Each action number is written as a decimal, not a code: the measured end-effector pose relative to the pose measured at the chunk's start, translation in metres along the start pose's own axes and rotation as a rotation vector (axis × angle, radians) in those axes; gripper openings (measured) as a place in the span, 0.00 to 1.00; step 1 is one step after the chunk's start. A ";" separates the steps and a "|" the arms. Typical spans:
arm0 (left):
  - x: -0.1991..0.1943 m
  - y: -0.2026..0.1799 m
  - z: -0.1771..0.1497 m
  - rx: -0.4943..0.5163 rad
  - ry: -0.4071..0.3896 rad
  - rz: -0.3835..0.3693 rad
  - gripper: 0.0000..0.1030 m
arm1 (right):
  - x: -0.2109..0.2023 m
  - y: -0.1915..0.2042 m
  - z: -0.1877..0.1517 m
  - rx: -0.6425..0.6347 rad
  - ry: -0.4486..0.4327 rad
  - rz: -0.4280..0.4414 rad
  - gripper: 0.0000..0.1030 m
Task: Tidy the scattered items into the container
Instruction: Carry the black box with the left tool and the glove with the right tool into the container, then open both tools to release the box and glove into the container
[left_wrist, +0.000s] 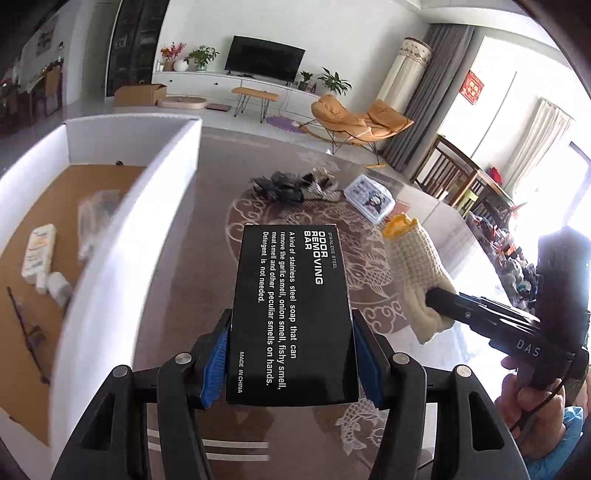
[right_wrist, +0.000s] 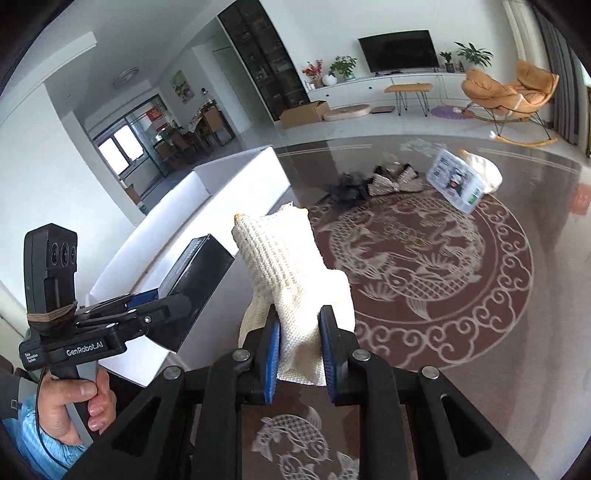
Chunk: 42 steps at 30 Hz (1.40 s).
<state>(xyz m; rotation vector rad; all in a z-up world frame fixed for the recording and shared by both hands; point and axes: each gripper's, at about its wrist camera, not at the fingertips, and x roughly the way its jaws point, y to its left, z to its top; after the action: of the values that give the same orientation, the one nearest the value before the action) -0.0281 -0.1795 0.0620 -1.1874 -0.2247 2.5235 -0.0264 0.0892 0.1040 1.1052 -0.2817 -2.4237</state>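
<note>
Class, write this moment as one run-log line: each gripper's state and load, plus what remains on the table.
left gripper: shut on black box | right gripper: shut on knit glove | white container: beside left | table: plastic case, dark bundle

Against the far wall: black television on a white cabinet, potted plants alongside. Nearer: orange rocking chair, padded bench, cardboard box on the floor.
</note>
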 end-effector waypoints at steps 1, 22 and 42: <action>-0.013 0.016 0.005 -0.008 -0.014 0.026 0.57 | 0.004 0.017 0.009 -0.017 -0.002 0.028 0.20; -0.071 0.261 0.002 -0.233 0.094 0.415 0.57 | 0.198 0.295 0.014 -0.290 0.321 0.237 0.20; -0.075 0.262 -0.003 -0.256 0.113 0.453 0.76 | 0.209 0.294 -0.001 -0.304 0.369 0.249 0.51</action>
<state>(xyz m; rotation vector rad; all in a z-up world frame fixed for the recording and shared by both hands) -0.0434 -0.4506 0.0399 -1.6333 -0.2845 2.8610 -0.0506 -0.2688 0.0726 1.2620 0.0652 -1.9222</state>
